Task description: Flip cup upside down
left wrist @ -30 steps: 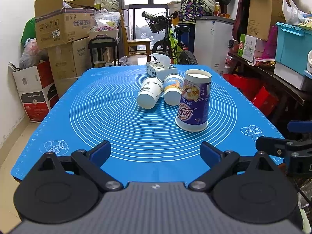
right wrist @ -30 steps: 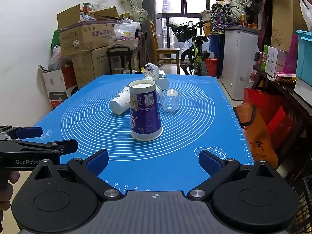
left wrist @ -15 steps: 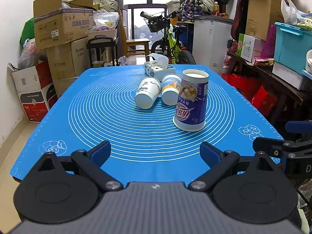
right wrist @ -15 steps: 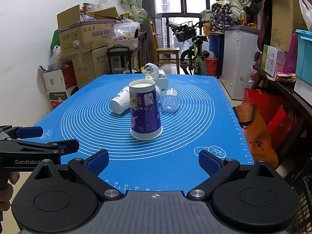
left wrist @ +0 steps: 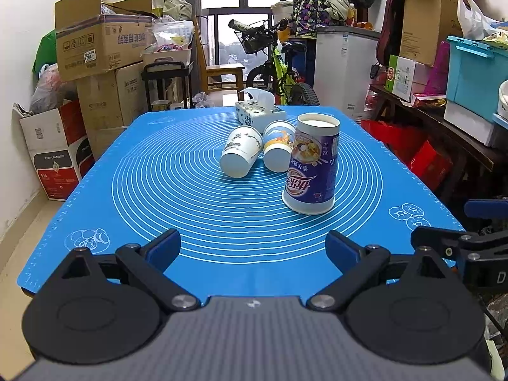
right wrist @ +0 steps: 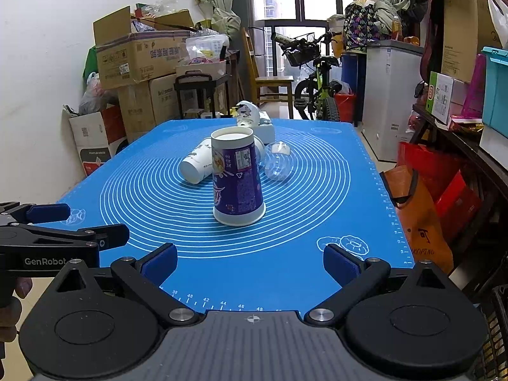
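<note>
"GenRobot" on left gripper (right wrist: 65,219); ruler numbers 38–48 along mat (right wrist: 222,298) edge.

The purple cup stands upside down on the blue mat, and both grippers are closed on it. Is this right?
Not quite. The purple cup does stand upside down on the blue mat, but neither gripper holds it: the right gripper and left gripper have open jaws, short of the cup. Both wrist views show this.

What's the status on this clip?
Both grippers, left and right, open, empty, short of the cups. Purple cup already upside down on the mat. Two paper cups lie behind it, nothing blocking.
</note>
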`<state>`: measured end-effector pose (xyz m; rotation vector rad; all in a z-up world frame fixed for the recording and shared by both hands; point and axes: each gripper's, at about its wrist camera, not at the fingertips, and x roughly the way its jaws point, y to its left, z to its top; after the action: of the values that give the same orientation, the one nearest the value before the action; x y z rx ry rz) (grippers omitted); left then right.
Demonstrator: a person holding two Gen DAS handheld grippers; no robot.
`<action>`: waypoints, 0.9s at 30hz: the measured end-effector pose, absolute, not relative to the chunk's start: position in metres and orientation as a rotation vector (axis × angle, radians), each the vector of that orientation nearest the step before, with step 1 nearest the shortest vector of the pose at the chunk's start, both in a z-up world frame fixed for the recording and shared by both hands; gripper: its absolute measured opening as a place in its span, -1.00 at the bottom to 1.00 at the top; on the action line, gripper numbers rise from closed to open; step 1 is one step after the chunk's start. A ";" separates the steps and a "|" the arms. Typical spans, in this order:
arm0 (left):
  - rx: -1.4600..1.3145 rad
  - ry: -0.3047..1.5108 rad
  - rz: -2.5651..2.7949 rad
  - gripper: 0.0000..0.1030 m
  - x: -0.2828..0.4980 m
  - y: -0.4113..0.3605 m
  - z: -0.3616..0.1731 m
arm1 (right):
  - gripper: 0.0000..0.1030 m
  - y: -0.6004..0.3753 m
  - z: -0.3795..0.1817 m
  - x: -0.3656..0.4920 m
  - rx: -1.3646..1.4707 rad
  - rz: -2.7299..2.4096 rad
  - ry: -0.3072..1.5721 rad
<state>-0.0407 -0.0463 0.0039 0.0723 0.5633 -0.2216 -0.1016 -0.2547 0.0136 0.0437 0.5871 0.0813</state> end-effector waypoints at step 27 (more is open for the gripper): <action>0.067 0.566 -0.217 0.88 -0.039 -0.046 0.001 | 0.91 -0.253 0.011 -0.101 0.045 0.098 0.587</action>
<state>-0.0391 -0.0462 0.0010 0.0673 0.5660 -0.2169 -0.1009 -0.2529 0.0112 0.0448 0.5871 0.0984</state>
